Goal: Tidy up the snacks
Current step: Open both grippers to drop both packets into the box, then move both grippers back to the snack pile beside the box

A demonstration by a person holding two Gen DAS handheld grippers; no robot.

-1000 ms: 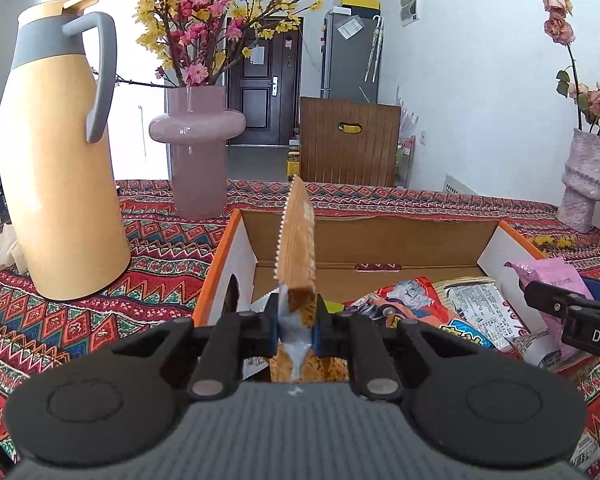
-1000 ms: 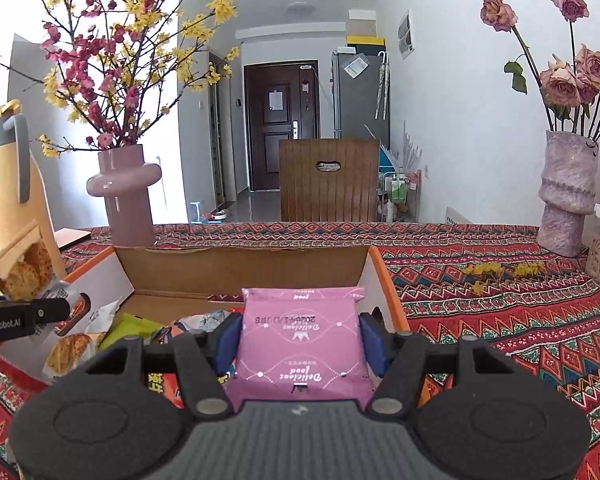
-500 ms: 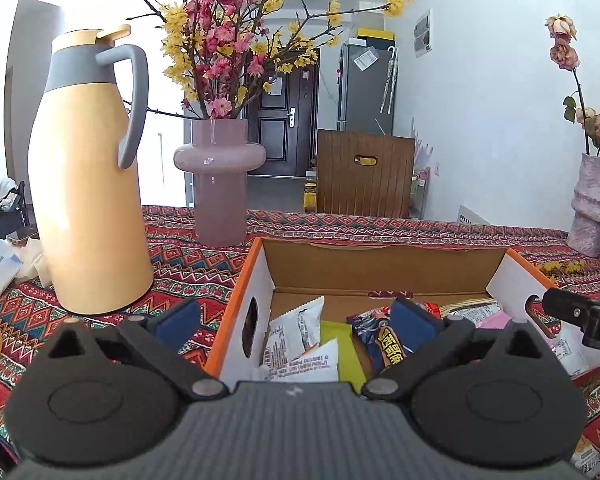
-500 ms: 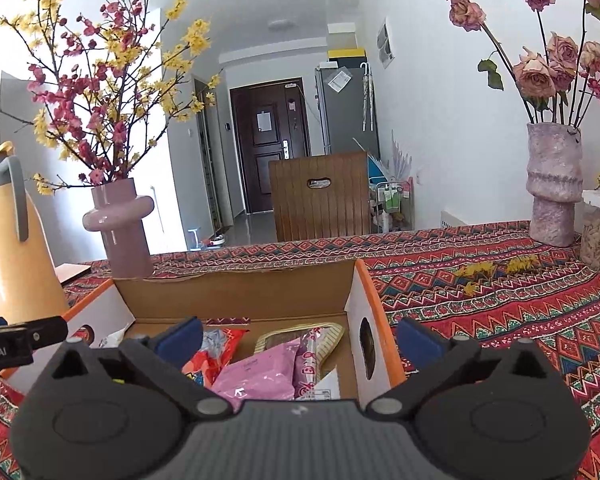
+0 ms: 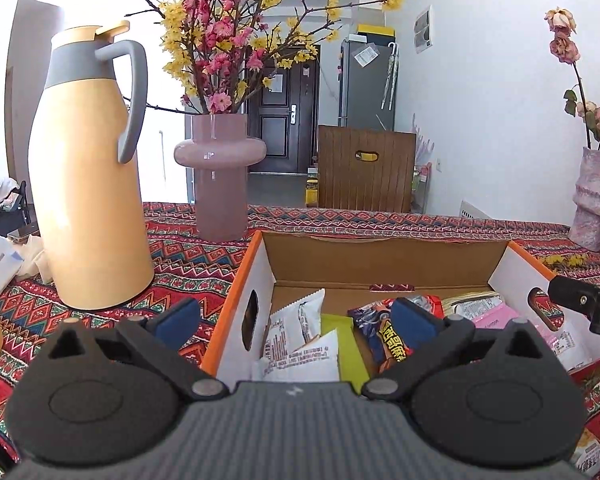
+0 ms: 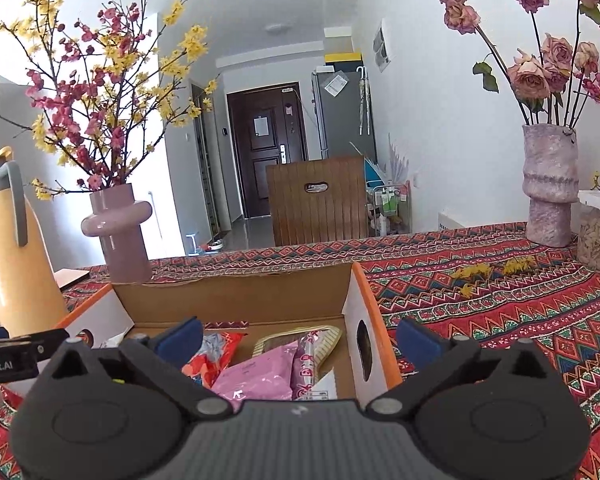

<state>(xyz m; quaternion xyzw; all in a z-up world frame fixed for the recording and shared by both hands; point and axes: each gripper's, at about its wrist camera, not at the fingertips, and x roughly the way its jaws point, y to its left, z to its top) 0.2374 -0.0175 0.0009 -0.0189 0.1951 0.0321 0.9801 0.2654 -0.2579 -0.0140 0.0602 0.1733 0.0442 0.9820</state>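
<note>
Both claws, left (image 5: 294,318) and right (image 6: 298,340), spread wide and empty above the cardboard box (image 5: 384,258) on the table, snacks (image 6: 256,378) lying inside; drop step looks done, next likely fetching remaining packets.

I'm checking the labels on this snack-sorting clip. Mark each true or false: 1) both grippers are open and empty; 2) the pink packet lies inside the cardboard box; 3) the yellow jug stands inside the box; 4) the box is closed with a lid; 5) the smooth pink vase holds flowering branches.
1) True: the left gripper and right gripper both have their jaws spread with nothing between them.
2) True: the pink packet lies in the cardboard box among other snacks.
3) False: the yellow jug stands on the tablecloth, left of the box.
4) False: the box is open at the top, its contents showing.
5) True: the smooth pink vase holds pink and yellow blossom branches.
</note>
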